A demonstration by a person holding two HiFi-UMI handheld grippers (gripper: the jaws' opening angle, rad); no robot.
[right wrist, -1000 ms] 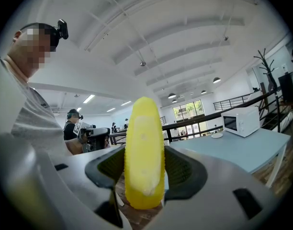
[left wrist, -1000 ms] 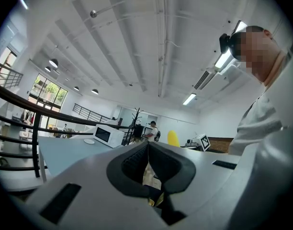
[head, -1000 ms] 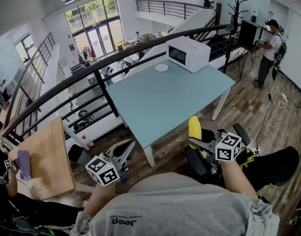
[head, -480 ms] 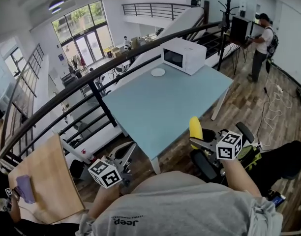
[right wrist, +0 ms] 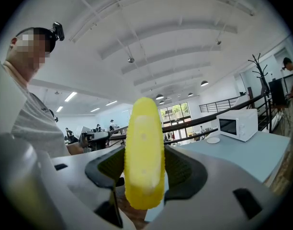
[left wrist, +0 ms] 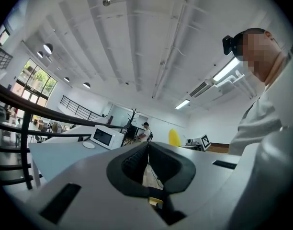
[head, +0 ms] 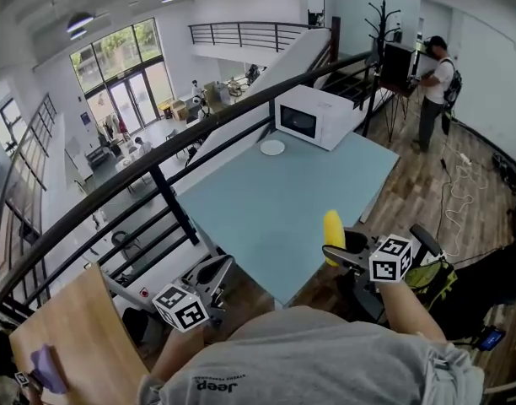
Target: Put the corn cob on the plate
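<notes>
1. One step is complete: the right tool point(head: 342, 250) is clamped on the corn cob point(head: 333, 229), which stands upright between its jaws, close to the near edge of the surface point(head: 266, 205).
2. Jaws of the left tool point(head: 216, 268) are together, with nothing between them.
3. Remaining: carry the corn cob across to the plate point(head: 272, 147), which lies at the far edge beside the microwave point(head: 315, 116), and release it.

Looks like an open-plan office mezzanine: black railing point(head: 157, 174) above a lobby with glass entrance doors point(head: 123, 104), pale blue desk point(head: 275, 201), microwave point(head: 313, 118), coat stand point(head: 384, 24).
</notes>
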